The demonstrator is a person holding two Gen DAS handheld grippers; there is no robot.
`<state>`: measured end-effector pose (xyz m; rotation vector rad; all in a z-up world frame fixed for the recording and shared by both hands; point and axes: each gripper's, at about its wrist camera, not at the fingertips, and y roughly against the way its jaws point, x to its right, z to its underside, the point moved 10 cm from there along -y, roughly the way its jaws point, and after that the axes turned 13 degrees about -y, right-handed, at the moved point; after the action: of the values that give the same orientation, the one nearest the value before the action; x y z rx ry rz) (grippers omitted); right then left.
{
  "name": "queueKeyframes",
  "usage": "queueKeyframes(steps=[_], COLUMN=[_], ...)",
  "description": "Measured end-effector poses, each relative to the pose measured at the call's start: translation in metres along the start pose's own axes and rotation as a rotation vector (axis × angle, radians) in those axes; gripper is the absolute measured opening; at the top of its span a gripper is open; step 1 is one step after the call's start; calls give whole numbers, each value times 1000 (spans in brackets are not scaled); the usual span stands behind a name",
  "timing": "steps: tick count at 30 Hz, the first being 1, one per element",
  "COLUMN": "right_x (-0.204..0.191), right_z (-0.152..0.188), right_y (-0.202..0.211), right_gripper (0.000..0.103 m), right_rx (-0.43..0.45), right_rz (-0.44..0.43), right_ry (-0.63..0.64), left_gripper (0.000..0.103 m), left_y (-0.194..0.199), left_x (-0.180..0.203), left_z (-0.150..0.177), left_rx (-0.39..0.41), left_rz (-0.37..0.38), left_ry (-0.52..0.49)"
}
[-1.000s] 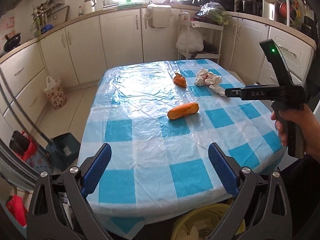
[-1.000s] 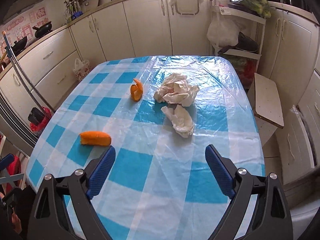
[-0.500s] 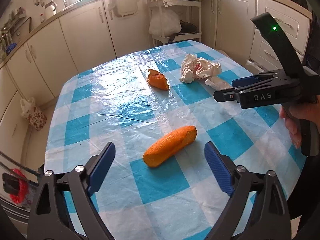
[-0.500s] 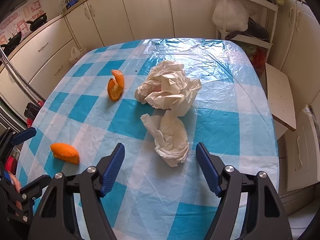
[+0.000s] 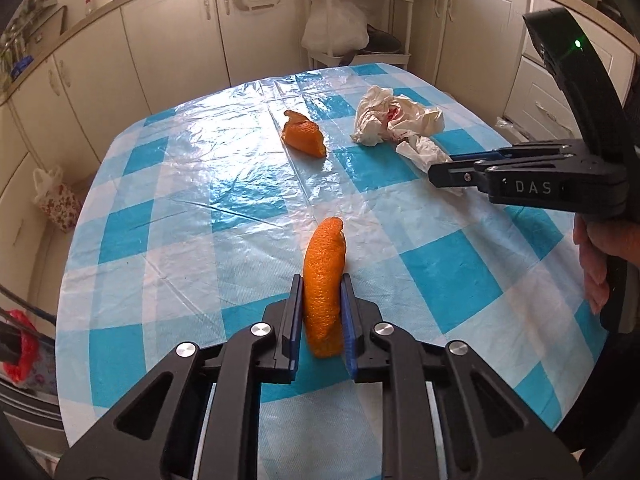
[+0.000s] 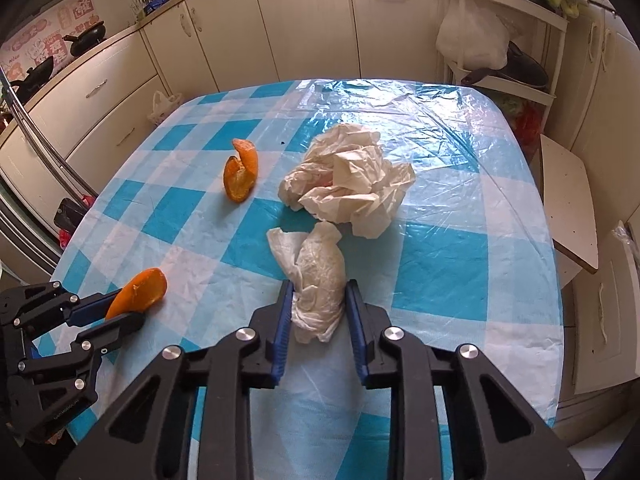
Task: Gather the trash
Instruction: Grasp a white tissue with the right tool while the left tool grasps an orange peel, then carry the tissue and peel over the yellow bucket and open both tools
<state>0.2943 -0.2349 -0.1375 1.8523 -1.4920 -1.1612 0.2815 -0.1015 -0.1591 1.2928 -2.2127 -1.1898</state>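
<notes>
**Kitchen surface with trash: items, largest first**

Surface (image 5: pixel 224 216): covered in a blue-and-white checked cloth under clear plastic; pale cabinets (image 6: pixel 304 20) run round it on the far and side walls.

Left tongs (image 5: pixel 320 312): black frame, blue pads. Jaws closing, one pad on each side of the long peel, both pads against its rind. In the right wrist view they appear at lower left (image 6: pixel 120 312), the peel sticking out past their tips.

Right tongs (image 6: pixel 318 316): same make. Jaws closing on the small tissue, the pads pressed into its sides. Seen from the left wrist they reach in from the right (image 5: pixel 444 168), held by a hand (image 5: pixel 600 264).

Large tissue (image 6: pixel 352 184): crumpled white wad with a reddish stain, lying near the middle of the surface, just beyond the small tissue and touching or nearly touching it.

Small tissue (image 6: pixel 316 284): white, twisted, its near end between the right tongs, its far end resting on the cloth.

Long peel (image 5: pixel 324 280): orange rind, standing on edge in the left tongs, far tip pointing away.

Curled peel (image 6: pixel 240 176): orange, loose on the cloth, left of the large tissue and well apart from both tongs.
</notes>
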Motion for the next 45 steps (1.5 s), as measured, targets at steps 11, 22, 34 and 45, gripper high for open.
queueKeyframes(steps=[11,22,34,45], right_x=[-29,-69,-74,-99], right_z=[25,78,110,191], right_y=[27,67,119,123], right_gripper=[26,26,26,26], right_rx=[-10,1,104,-9], right_rz=[-132,-285,-347,-284], right_ry=[-37,-97,-109,19], left_gripper=[16,16,16,16], left_y=[52,114,170,177], left_x=[-19,-1,22,62], left_z=[42,61,77,157], left_rx=[15,68,121,28], left_rz=[23,-48,-73,13], left_ry=[220,232,198,198])
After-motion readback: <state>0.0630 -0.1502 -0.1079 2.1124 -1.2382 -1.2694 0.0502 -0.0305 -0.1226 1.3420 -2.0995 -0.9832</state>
